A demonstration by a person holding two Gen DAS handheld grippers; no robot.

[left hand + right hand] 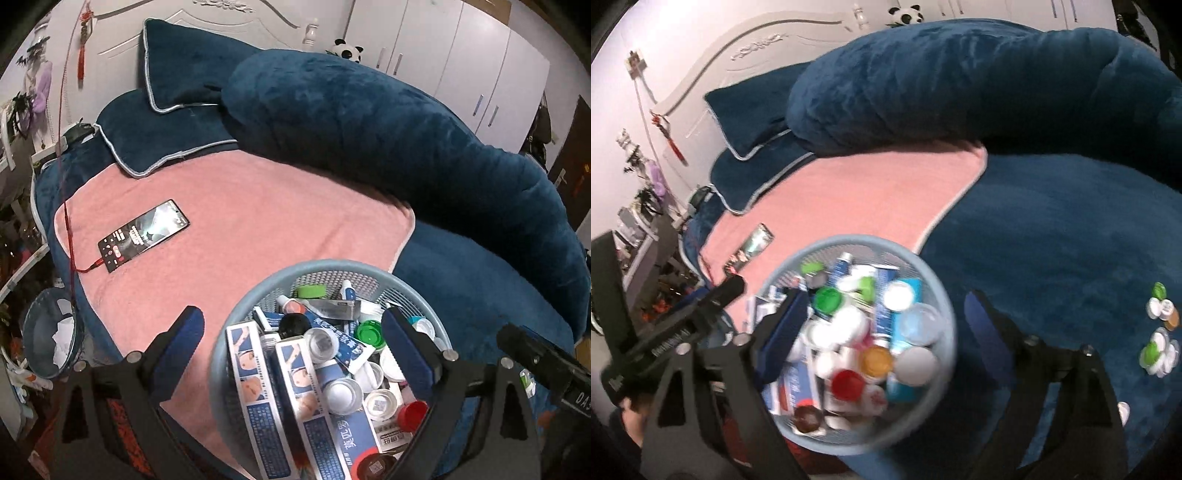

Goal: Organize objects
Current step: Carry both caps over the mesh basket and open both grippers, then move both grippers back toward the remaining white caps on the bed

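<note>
A light-blue mesh basket (pixel 325 263) stands on the bed, filled with blue-and-white medicine boxes (pixel 255 398), tubes and several bottle caps, among them a green cap (pixel 369 332) and a red cap (pixel 412 415). My left gripper (pixel 295 339) hangs open above it, its left finger over the pink towel (pixel 240 206) and its right finger over the basket's contents. In the right wrist view my right gripper (pixel 882 321) is open too, straddling the basket (pixel 849 240), with nothing between its pads. Loose caps (pixel 1160 332) lie on the blue bedding to the right.
A lit phone (pixel 144 236) on a red cable lies on the towel at the left. A rolled blue duvet (pixel 369 122) and pillows (pixel 177 66) line the far side. A bin with paper (pixel 51 339) stands on the floor by the left bed edge.
</note>
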